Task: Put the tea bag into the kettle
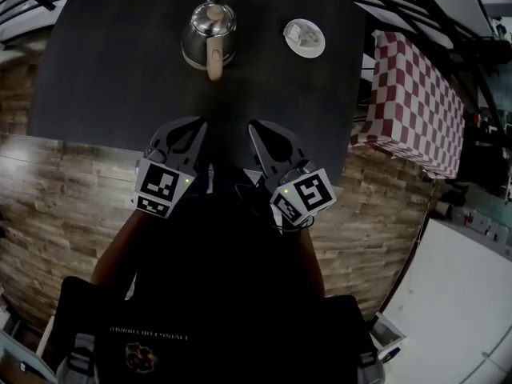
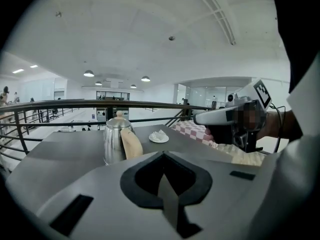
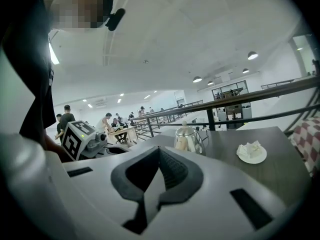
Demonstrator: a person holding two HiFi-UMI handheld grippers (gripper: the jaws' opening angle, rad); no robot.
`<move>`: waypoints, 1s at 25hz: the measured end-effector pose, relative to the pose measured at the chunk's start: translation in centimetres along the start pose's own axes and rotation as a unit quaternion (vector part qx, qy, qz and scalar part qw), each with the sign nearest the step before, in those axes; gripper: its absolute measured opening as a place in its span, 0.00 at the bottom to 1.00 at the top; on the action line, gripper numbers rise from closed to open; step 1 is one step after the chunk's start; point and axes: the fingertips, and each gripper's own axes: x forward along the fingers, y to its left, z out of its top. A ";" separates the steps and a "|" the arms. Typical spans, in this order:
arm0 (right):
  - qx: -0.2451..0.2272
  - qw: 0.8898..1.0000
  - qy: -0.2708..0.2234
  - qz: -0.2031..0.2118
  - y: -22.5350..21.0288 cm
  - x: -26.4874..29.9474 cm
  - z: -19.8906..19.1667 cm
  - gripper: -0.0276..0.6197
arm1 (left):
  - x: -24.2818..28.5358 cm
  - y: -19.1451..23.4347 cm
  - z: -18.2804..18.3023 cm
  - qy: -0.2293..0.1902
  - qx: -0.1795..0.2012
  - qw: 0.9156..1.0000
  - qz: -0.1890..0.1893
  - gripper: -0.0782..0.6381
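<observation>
Two containers stand on the dark table [image 1: 120, 78]: a steel kettle [image 1: 208, 32] and, to its right and apart from it, a small white saucer [image 1: 305, 38]. The kettle's lid is on, topped by a pale knob, and its light wooden handle [image 1: 214, 58] points toward the person, so what is inside cannot be seen. The tea bag [image 1: 304, 32] lies on the saucer, a crumpled white bundle, not yet in the kettle.

Both tools are held low at the near edge of the table, side by side and well short of the kettle and saucer. The left hand-held gripper [image 1: 194, 126] has its jaws pressed together with nothing between them. The right hand-held gripper [image 1: 256, 130] is likewise closed and empty. Each carries a cube with black-and-white square markers.

A red-and-white checked cloth [image 1: 412, 102] covers a neighbouring table on the right.

As for writing, a line of small gold lettering shows on the dark garment [image 1: 152, 336] at the bottom of the head view, above a gold emblem, but it is too small to read. No label shows on the kettle or saucer.
</observation>
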 end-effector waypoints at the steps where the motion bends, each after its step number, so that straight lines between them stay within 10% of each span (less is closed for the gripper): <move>1: 0.005 1.000 0.003 -0.001 0.2 -0.6 -0.5 0.06 | 0.1 -0.7 -0.3 -0.002 -0.003 1.000 -0.007 0.12; 10: 0.007 1.000 0.023 -0.005 1.1 -3.4 -1.6 0.06 | -0.1 -4.8 0.3 -0.018 0.006 0.998 -0.060 0.12; 25: -0.039 0.998 0.041 0.036 2.0 -9.1 -2.7 0.06 | -2.0 -11.1 0.9 -0.003 0.007 1.000 -0.002 0.12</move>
